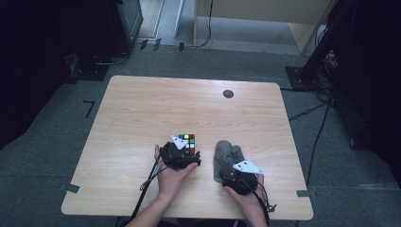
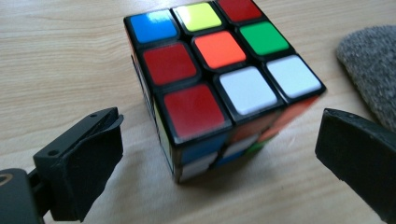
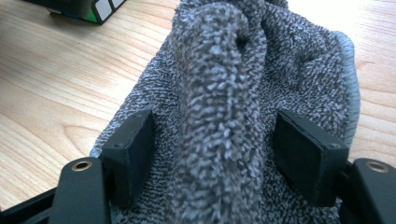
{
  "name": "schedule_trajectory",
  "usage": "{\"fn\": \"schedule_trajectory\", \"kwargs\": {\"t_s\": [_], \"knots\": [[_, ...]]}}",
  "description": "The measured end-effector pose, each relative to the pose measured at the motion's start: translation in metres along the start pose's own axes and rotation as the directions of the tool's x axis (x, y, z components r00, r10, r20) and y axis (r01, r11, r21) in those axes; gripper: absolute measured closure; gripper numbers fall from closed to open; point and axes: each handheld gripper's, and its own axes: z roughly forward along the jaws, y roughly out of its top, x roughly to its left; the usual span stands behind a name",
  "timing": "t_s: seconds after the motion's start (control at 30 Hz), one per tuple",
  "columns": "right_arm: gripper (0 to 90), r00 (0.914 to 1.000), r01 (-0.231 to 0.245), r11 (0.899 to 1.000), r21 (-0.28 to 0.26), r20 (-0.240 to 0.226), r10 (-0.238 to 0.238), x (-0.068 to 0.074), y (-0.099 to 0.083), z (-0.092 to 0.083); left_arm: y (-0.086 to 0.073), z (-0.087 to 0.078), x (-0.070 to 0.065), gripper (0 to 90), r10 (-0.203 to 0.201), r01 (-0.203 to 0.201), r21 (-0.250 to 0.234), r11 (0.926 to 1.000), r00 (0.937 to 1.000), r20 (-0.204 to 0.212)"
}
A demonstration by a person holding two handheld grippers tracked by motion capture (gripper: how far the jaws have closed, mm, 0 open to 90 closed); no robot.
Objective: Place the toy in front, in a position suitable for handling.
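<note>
Centrally on the light wooden desk (image 1: 142, 109), bare board on every side, the scrambled multicoloured puzzle cube (image 2: 210, 84) sits between the left hand-held gripper's (image 2: 210, 158) spread jaws, untouched. Just beside it, the right hand-held gripper (image 3: 215, 154) straddles the grey knitted cloth's (image 3: 224, 93) raised fold, jaws apart.

Puzzle cube (image 2: 219, 84): black-framed, scrambled; top face shows blue, yellow, red, orange, green and white stickers.
Cube pose: flat on the wooden table (image 1: 142, 109), one corner turned toward the left gripper view's camera.
Grey cloth (image 3: 224, 107): fuzzy knitted fabric, rumpled, a raised fold standing up along its middle.
Cloth place: on the table, just beside the cube, apart from it.
</note>
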Motion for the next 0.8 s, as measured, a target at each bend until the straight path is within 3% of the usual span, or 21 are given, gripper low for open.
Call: {"fn": "schedule_trajectory", "kwargs": {"t_s": [0.13, 0.47, 0.67, 0.8], "knots": [[30.3, 1.0, 0.001, 1.0, 0.0, -0.001, -0.001, 0.0, 0.0, 0.0, -0.001, 0.001, 0.007, 1.2, 0.027, -0.027, 0.011, 0.9996, 0.9992, -0.029], [30.3, 1.0, 0.002, 1.0, 0.0, -0.002, -0.002, 0.0, 0.0, 0.0, -0.004, -0.009, 0.034, 1.8, 0.073, -0.072, -0.034, 0.9968, 0.9972, 0.019], [30.4, 1.0, 0.001, 1.0, 0.0, -0.002, -0.001, 0.0, 0.0, 0.0, -0.003, -0.005, 0.031, 7.6, 0.069, -0.066, -0.062, 0.9959, 0.9963, 0.052], [30.4, 1.0, 0.001, 1.0, 0.0, -0.002, -0.001, 0.0, 0.0, 0.0, -0.002, -0.002, 0.026, 12.4, 0.055, -0.053, -0.06, 0.9968, 0.9982, 0.024]]}}
